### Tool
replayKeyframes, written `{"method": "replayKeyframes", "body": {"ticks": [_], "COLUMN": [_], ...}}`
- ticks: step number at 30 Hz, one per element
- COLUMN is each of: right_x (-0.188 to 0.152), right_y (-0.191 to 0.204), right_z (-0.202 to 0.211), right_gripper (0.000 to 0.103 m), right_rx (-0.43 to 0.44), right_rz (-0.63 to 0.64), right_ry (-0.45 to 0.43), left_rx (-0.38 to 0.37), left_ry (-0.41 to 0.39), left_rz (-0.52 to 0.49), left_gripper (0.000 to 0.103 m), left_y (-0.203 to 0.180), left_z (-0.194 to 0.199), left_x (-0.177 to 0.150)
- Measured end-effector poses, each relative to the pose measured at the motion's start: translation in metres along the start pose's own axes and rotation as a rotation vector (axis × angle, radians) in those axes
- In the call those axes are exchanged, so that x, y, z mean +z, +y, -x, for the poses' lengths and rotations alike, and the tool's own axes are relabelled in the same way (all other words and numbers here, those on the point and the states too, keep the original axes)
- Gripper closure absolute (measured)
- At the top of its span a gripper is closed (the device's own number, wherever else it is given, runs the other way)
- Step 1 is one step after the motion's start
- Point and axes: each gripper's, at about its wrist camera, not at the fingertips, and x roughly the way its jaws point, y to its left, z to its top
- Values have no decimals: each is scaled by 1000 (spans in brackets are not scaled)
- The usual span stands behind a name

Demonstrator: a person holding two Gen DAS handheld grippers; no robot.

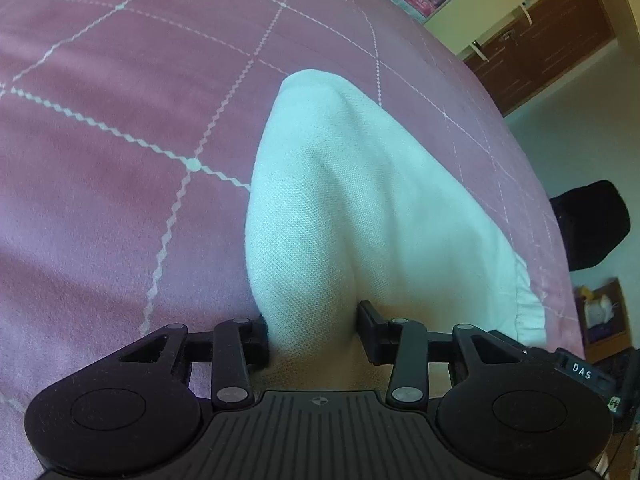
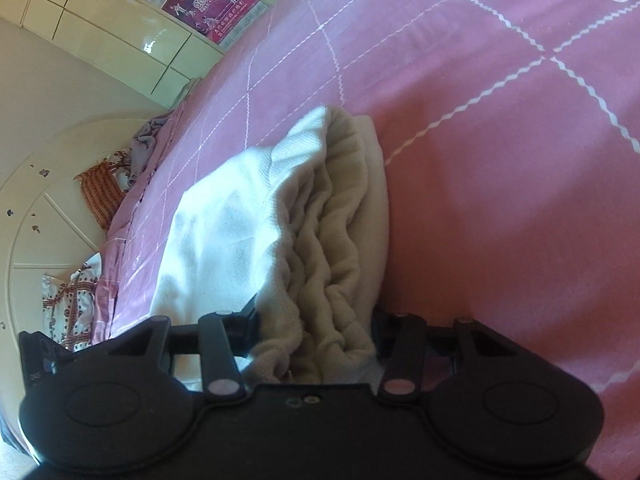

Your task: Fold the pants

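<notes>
Left gripper (image 1: 312, 330): jaws pinched on the near end of the white pants (image 1: 340, 200).
Right gripper (image 2: 316, 336): clamped on the bunched waistband.
Pants: on the pink bedspread (image 1: 120, 120), long axis toward 12 o'clock from both grippers.

Home bedroom. Bed under pink grid-stitched bedspread (image 2: 480, 120); posters (image 2: 208, 4) on tiled wall (image 2: 100, 32); brown wooden cabinet (image 1: 552, 36); loose patterned clothes (image 2: 68, 312) heaped beside the bed.
</notes>
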Motion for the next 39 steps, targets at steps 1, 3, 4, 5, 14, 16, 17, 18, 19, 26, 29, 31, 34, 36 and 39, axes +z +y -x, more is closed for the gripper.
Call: {"method": "replayKeyframes", "body": {"ticks": [1, 3, 4, 5, 14, 16, 17, 18, 19, 26, 29, 31, 34, 36, 39], "right_x": [-1, -3, -5, -6, 3, 11, 14, 20, 25, 65, 82, 90, 98, 103, 110], "right_y": [2, 8, 13, 18, 53, 68, 75, 81, 88, 122, 126, 129, 131, 132, 132], "right_z": [0, 1, 2, 4, 28, 33, 35, 38, 39, 27, 15, 6, -7, -15, -28], "right_gripper": [56, 57, 57, 57, 61, 61, 61, 61, 61, 61, 61, 61, 61, 61, 61], "right_rx": [-11, -40, -56, -67, 94, 130, 150, 170, 186, 240, 253, 245, 227, 217, 197], "right_rz": [1, 1, -2, -5, -44, -26, -17, -10, 7, 71, 63, 65, 74, 85, 96], "right_ry": [-5, -12, -17, -24, -100, -121, -134, -146, -156, -200, -217, -221, -215, -209, -199], "left_rx": [13, 35, 41, 39, -34, -44, -54, -62, -64, -40, -35, -23, 2, 19, 58], "left_ry": [-7, -28, -44, -62, -185, -224, -238, -249, -264, -334, -330, -320, -312, -307, -292], "left_rz": [-5, -8, -16, -32, -83, -79, -66, -56, -52, -54, -36, -31, -31, -27, -55], "left_gripper": [65, 69, 70, 70, 73, 73, 73, 73, 73, 73, 73, 73, 73, 73, 73], "left_y": [-3, -9, -13, -12, -43, -47, -48, -47, -48, -54, -52, -52, -53, -53, -54], "left_z": [2, 9, 14, 21, 59, 68, 73, 76, 79, 81, 67, 57, 40, 29, 12], "left_x": [-1, 1, 1, -1, 15, 23, 27, 33, 39, 91, 114, 124, 135, 140, 147]}}
